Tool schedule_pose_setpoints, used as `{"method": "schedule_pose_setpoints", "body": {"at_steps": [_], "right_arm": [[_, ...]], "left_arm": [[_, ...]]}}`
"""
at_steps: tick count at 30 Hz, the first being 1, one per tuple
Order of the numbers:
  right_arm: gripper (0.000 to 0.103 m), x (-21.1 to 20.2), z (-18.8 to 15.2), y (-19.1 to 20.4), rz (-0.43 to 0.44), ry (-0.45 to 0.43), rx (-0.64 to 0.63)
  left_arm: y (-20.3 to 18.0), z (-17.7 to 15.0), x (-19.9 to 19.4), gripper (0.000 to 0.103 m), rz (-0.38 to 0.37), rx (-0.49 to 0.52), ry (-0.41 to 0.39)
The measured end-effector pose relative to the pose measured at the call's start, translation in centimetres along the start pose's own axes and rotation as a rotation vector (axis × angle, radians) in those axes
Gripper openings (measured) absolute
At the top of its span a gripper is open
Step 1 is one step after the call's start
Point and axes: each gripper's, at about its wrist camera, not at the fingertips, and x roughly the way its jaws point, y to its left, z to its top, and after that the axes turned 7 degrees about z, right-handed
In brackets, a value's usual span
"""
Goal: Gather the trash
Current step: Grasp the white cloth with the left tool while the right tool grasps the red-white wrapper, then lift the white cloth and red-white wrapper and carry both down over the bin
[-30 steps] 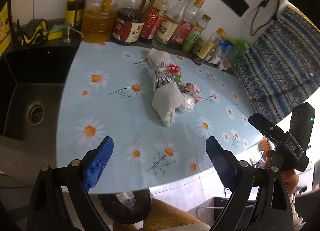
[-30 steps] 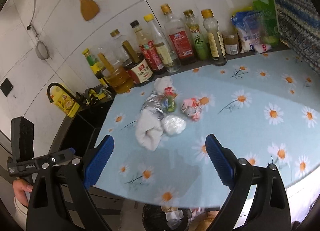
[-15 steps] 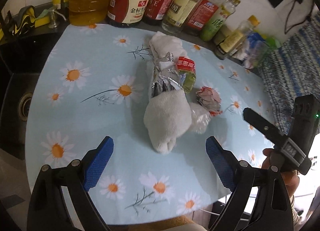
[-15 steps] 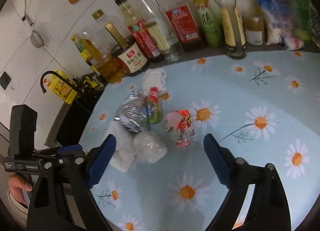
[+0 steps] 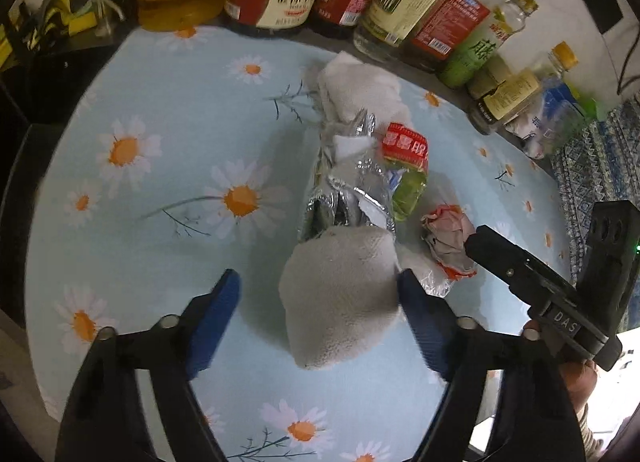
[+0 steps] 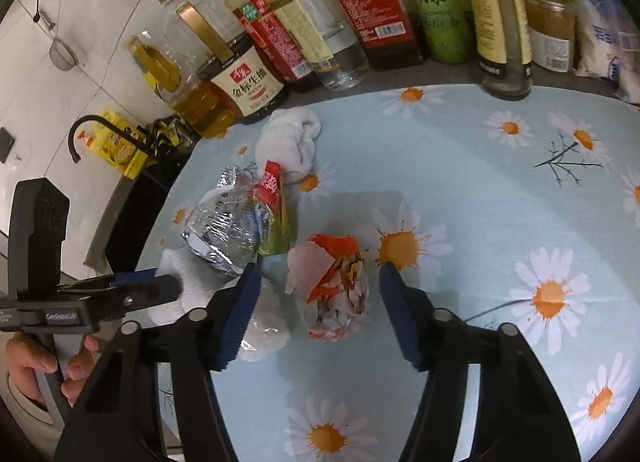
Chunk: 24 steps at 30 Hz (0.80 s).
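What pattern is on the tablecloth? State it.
Pale blue tablecloth printed with white, orange-centred daisies; clearest in the right wrist view.

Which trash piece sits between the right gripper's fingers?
The crumpled red-and-pink wrapper, between the open right gripper fingers. The white cloth is in the left gripper.

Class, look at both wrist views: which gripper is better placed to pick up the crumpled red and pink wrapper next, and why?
The right. The right gripper is open with the wrapper between its fingers. The left gripper is open around the white cloth, beside the wrapper.
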Motion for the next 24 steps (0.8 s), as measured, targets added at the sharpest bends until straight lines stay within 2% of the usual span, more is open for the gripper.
{"method": "schedule_pose_setpoints", "body": {"at_steps": [3, 5, 7, 8, 14, 24], "right_arm": [[0.054, 0.7, 0.1, -0.1, 0.012, 0.027, -0.008], [0.046, 1.0, 0.0, 0.0, 0.009, 0.038, -0.021], [0.034, 1.1, 0.0, -0.2, 0.014, 0.036, -0.022], [0.032, 1.0, -0.1, -0.3, 0.016, 0.029, -0.018], [0.029, 0.5, -0.3, -0.6, 0.033, 0.029, -0.017], [0.029, -1.3, -0.8, -0.5, 0.023, -0.013, -0.004]], "left_arm": [[-0.2, -0.1, 0.5, 0.072, 0.007, -0.005, 0.006], [-0.4, -0.2, 0.8, 0.062, 0.002, -0.009, 0.01], [-0.7, -0.3, 0.9, 0.055, 0.006, 0.002, 0.007], [-0.9, -0.4, 0.9, 0.048, 0.004, 0.008, 0.005], [-1.3, -0.6, 0.5, 0.034, -0.003, 0.014, -0.011], [-1.1, -1.4, -1.4, 0.03, -0.035, 0.024, -0.042]]}}
